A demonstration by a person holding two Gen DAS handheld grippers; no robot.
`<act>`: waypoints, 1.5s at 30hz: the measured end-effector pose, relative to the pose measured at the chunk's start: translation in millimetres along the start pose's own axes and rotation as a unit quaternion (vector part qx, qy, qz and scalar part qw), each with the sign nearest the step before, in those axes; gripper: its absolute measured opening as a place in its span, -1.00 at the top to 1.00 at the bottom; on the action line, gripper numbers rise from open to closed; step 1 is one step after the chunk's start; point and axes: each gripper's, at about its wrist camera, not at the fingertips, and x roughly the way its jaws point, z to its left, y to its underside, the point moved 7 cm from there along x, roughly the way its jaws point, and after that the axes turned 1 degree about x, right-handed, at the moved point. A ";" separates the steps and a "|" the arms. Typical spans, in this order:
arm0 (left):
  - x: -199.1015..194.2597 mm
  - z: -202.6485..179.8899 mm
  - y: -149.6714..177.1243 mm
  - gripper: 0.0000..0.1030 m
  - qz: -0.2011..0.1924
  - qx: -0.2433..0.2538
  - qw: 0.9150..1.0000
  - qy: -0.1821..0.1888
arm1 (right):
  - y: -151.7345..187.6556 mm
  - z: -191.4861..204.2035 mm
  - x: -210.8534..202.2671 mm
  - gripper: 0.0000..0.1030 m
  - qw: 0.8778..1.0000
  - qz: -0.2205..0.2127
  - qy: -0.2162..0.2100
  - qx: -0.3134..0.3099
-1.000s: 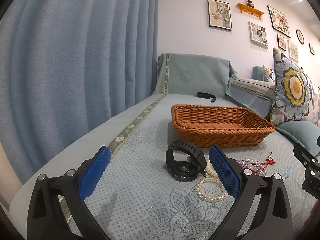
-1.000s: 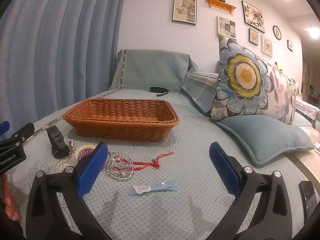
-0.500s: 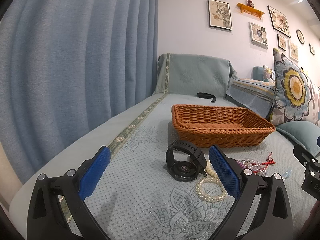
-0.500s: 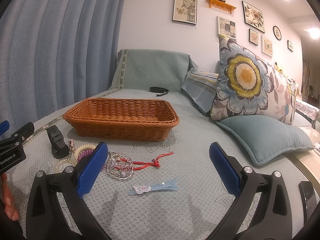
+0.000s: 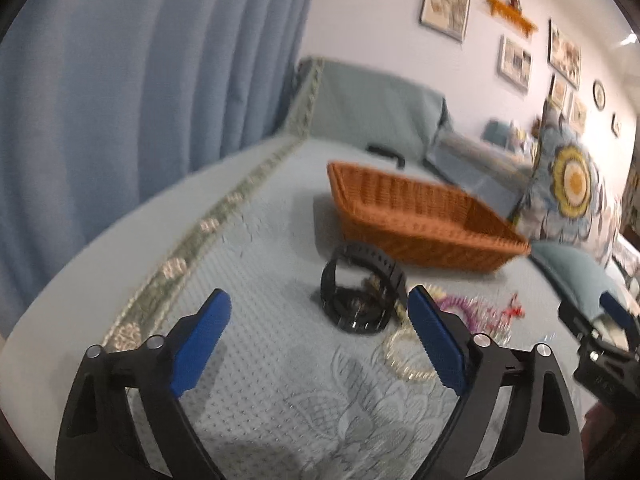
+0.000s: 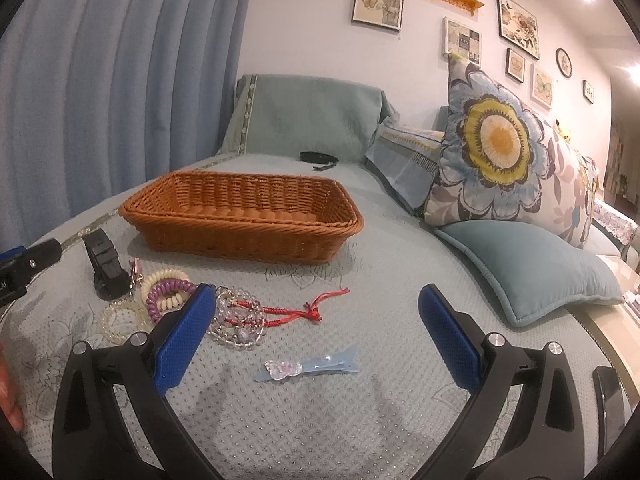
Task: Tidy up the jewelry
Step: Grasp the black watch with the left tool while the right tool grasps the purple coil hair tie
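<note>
A brown wicker basket [image 6: 248,216] stands empty on the sofa seat; it also shows in the left wrist view [image 5: 420,216]. In front of it lie a black watch [image 5: 360,300] [image 6: 106,266], a pale bead bracelet [image 5: 404,356] [image 6: 120,320], purple and cream coil bands [image 6: 168,294], a clear bead bracelet with red cord [image 6: 244,320] and a blue hair clip [image 6: 308,368]. My left gripper [image 5: 320,344] is open and empty, just short of the watch. My right gripper [image 6: 316,340] is open and empty, above the hair clip.
A blue curtain [image 6: 100,80] hangs on the left. A floral cushion [image 6: 508,152] and a teal pillow [image 6: 532,264] lie on the right. A black strap [image 6: 318,158] lies behind the basket, before the sofa back [image 6: 308,116].
My left gripper has tilted and moved, blurring its view; the watch now sits nearer between its fingers. My right gripper has moved slightly forward and down toward the hair clip.
</note>
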 end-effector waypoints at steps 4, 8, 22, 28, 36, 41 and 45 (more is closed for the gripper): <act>20.5 2.2 5.9 -0.29 0.051 0.000 0.999 0.012 | 0.7 0.1 4.0 -0.84 1.000 0.014 -0.023 0.003; 38.4 1.6 4.6 -0.12 0.087 0.016 0.996 0.031 | 3.1 1.2 9.5 -0.49 0.996 0.048 -0.068 0.023; 80.4 -1.8 3.1 0.24 0.145 0.031 0.983 0.106 | 5.7 71.6 60.6 0.31 0.974 0.162 -0.161 -0.017; 84.8 -0.8 -1.4 0.34 0.142 0.014 0.983 0.119 | 10.4 96.6 75.0 0.31 0.964 0.181 -0.181 -0.067; 89.8 -3.5 -0.3 0.70 0.147 0.012 0.982 0.117 | 14.7 101.9 92.1 0.41 0.957 0.207 -0.188 -0.072; 92.3 -2.8 -2.9 0.70 0.145 0.002 0.982 0.123 | 15.3 98.0 90.3 0.54 0.954 0.213 -0.205 -0.052; 94.4 -4.3 -3.4 0.77 0.143 0.007 0.983 0.117 | 19.8 102.4 87.0 0.81 0.948 0.223 -0.220 -0.056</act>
